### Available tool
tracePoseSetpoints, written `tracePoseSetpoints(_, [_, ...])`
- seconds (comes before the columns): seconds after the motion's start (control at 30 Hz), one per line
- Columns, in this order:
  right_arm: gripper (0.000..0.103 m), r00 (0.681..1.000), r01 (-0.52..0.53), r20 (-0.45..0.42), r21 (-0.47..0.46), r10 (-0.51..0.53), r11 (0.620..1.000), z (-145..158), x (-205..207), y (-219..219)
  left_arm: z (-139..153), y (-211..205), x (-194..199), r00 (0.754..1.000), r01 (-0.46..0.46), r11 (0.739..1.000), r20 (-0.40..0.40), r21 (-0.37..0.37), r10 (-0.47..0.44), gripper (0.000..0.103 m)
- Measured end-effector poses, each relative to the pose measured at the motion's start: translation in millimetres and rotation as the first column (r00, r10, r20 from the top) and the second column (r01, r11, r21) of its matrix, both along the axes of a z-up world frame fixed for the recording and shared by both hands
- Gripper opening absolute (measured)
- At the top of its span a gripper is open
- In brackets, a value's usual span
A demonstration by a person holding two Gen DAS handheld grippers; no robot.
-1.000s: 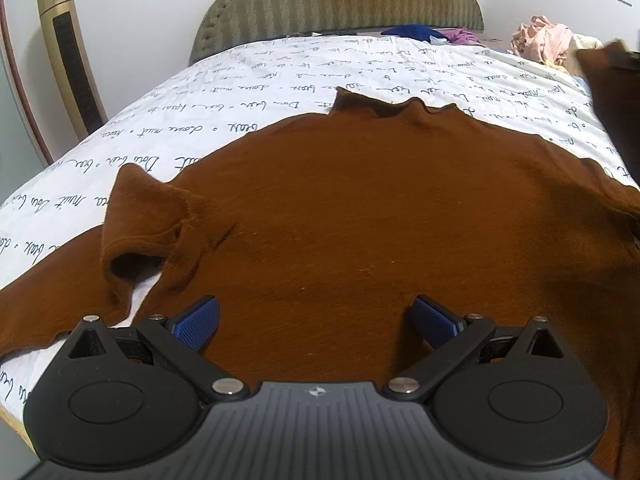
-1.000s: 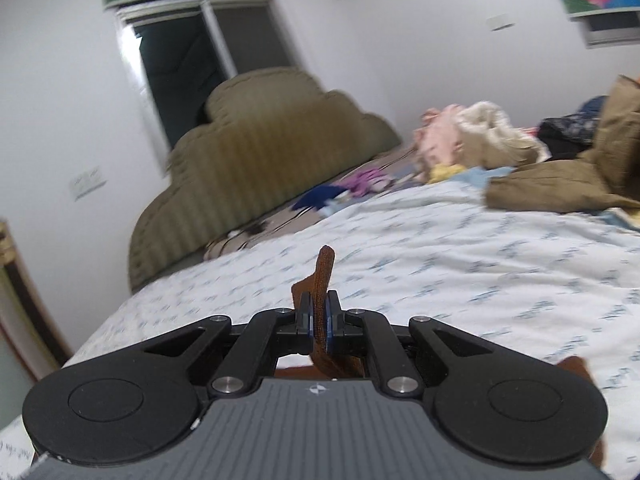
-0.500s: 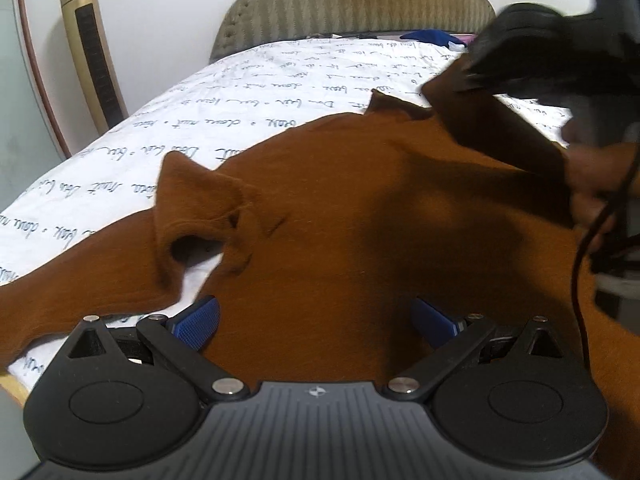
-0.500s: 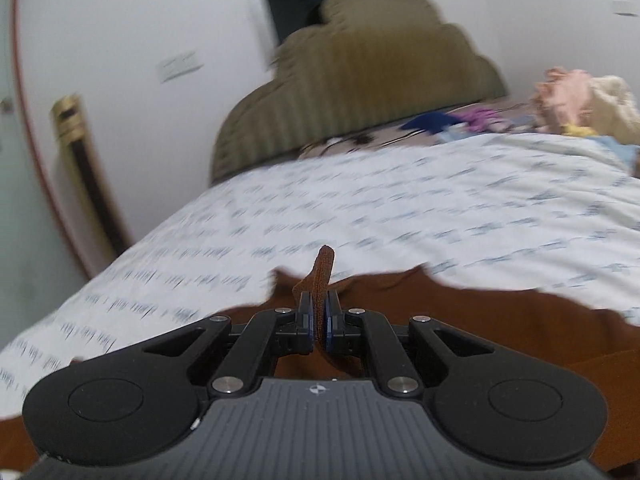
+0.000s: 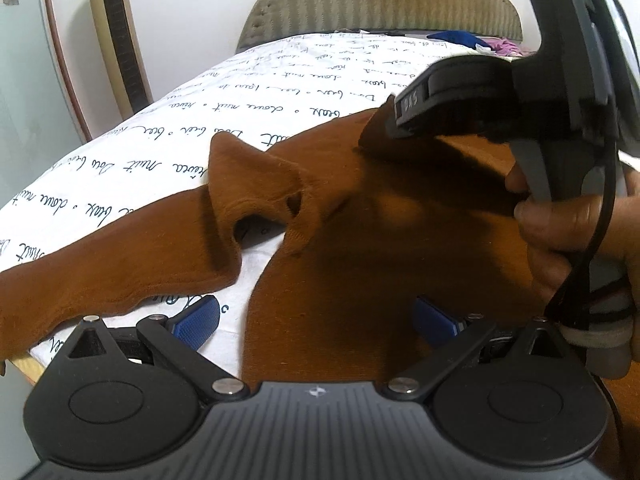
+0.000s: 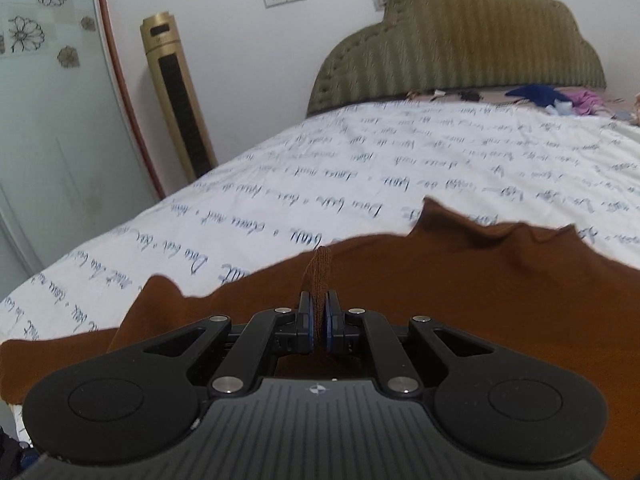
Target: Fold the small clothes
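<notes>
You have one brown sweater [image 5: 360, 264] spread on one bed [image 5: 304, 80]. Two hand-held grippers work over it: the left hand-held gripper [image 5: 316, 320] and the right hand-held gripper [image 6: 318, 320]. Beyond the bed stand one padded headboard [image 6: 460, 52] and one gold tower fan [image 6: 176, 96].

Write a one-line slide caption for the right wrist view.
Right gripper shut on a fold of brown knit garment above the white script-printed bedsheet.

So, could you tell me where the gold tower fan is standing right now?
The gold tower fan stands upright against the white wall, left of the bed, between the padded headboard and the flower-patterned glass door.
</notes>
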State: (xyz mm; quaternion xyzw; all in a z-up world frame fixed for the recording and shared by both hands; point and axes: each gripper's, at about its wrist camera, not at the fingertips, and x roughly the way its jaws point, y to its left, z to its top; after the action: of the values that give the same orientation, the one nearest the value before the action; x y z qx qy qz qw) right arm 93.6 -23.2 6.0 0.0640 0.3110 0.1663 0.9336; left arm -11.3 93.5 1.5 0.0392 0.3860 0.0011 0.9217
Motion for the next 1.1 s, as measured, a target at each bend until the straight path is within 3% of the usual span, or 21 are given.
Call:
tracePoseSetpoints(0.17, [0.017,0.996,-0.047,-0.075,0.022,0.048,0.999,-8.1,1.0,2.6,2.0,-0.3,-2.4,1.000,-0.001,1.000,0.001,0.006,0.001,0.103])
tracePoseSetpoints(0.27, [0.024,0.992,-0.105,-0.065,0.064,0.109,0.992,-2.1,-5.9,1.7,2.4,0.1,-2.9,1.000,-0.005,1.000,0.001,0.013,0.005,0.103])
tracePoseSetpoints(0.33, [0.041,0.990,-0.112,-0.067,0.130,0.122,0.985,2.2,-7.4,-4.6,0.7,0.9,0.1,1.000,-0.009,1.000,-0.002,0.011,0.009,0.103])
tracePoseSetpoints(0.4, [0.047,0.982,-0.119,-0.123,0.198,0.145,0.973,-2.3,-1.1,-10.8,0.6,1.9,0.7,1.000,-0.010,1.000,-0.002,0.009,0.010,0.103])
tracePoseSetpoints(0.47, [0.047,0.971,-0.106,-0.189,0.194,0.143,0.975,-10.2,3.4,-11.3,0.8,1.8,0.9,1.000,-0.013,1.000,-0.002,0.013,0.013,0.103])
tracePoseSetpoints(0.53, [0.048,0.974,-0.104,-0.180,0.169,0.135,0.980,-11.1,-2.5,-11.1,1.2,2.3,1.3,1.000,-0.013,1.000,0.000,0.012,0.013,0.103])
tracePoseSetpoints(0.63, [0.053,0.976,-0.122,-0.151,0.210,0.155,0.970,-4.7,-11.6,-15.6,2.4,2.1,0.8,1.000,-0.015,1.000,0.000,0.014,0.015,0.103])
tracePoseSetpoints(0.7, [0.061,0.981,-0.098,-0.148,0.181,0.126,0.979,-2.8,-14.5,-17.6,2.9,2.9,0.8,1.000,-0.016,1.000,0.003,0.014,0.016,0.103])
tracePoseSetpoints(0.77, [0.062,0.986,-0.050,-0.155,0.109,0.067,0.993,-1.4,-19.3,-19.2,4.1,3.5,0.0,1.000,-0.020,1.000,0.004,0.017,0.020,0.103])
tracePoseSetpoints(0.93, [0.065,0.997,-0.075,-0.026,0.031,0.075,0.997,14.9,-54.3,-22.7,11.4,24.0,-9.0,0.997,-0.080,0.997,0.010,0.003,0.080,0.103])
tracePoseSetpoints(1.03, [0.074,0.995,-0.085,0.054,-0.057,0.088,0.995,19.4,-74.2,-18.1,16.9,54.7,-17.7,0.988,-0.151,0.987,0.001,-0.062,0.152,0.103])
tracePoseSetpoints(1.1, [0.075,0.993,-0.091,0.073,-0.089,0.098,0.992,17.9,-83.3,-15.6,18.6,84.0,-21.9,0.975,-0.224,0.963,-0.021,-0.150,0.223,0.103])
